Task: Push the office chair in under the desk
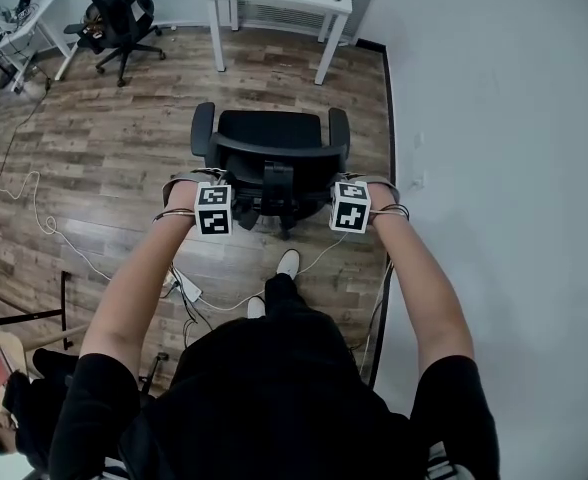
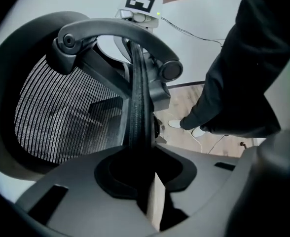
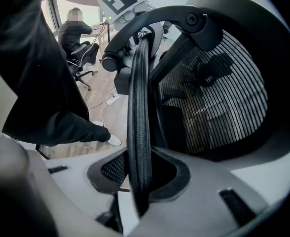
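While I stand behind the black mesh office chair (image 1: 270, 133), my left tool (image 2: 141, 157) clamps its backrest rim (image 2: 137, 83). Same with my right tool (image 3: 138, 177).

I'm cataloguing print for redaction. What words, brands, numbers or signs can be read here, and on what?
None can be read.
The cubes on the left gripper and right gripper carry only black-and-white square patterns, no letters.
The office chair shows no brand.

Wood floor (image 1: 104, 158), office chair (image 1: 269, 133), cables (image 1: 36, 208), perhaps power strip (image 1: 187, 288)
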A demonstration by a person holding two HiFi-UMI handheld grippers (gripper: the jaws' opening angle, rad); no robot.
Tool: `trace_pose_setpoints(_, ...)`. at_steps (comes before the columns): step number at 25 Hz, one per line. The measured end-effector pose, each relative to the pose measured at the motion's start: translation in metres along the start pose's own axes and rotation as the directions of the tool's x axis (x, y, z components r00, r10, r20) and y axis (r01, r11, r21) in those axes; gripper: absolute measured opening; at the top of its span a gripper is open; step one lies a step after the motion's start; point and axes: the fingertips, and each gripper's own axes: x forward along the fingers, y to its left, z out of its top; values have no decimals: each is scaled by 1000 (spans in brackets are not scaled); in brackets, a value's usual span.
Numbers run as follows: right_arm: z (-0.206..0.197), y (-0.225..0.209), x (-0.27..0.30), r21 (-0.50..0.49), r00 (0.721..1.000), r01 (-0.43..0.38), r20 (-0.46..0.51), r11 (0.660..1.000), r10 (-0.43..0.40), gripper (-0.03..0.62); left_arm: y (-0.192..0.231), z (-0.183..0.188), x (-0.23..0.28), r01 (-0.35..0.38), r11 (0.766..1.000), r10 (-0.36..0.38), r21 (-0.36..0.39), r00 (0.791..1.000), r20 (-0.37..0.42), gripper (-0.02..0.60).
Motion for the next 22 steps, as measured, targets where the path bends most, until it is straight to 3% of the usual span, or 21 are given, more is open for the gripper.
trace_pose_setpoints(22, 22, -125, 34, 16, 1000, 14, -2, 1000, -14, 97, 117, -59, 31, 2, 999, -4, -33, 999, -51, 78)
